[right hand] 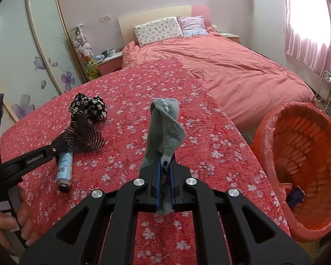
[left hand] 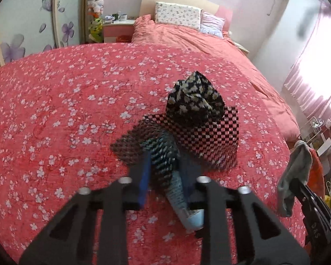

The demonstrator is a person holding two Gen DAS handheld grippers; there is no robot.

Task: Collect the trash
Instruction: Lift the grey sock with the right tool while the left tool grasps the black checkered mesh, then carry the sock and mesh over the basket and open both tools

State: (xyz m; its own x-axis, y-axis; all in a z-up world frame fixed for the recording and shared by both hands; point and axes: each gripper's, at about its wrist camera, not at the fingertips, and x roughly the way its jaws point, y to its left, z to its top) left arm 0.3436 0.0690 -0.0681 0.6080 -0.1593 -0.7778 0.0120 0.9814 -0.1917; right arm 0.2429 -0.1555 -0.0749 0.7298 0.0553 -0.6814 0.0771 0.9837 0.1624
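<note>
Right jaws clamp grey sock [right hand: 165, 123], orange basket [right hand: 275, 132] holds dark scrap [right hand: 295, 195]

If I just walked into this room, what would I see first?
Probably the big red flowery cover spread across the table. On it, the left gripper closes on black netting wrapped round a pale blue bottle, while the right gripper holds up a grey-green sock. To the right stands an orange basket.

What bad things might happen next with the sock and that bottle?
The grey sock flops loosely above the right gripper, so it might snag the orange basket rim or slip free. The left gripper grips black mesh wrapped around the blue bottle, which might slide out.
</note>
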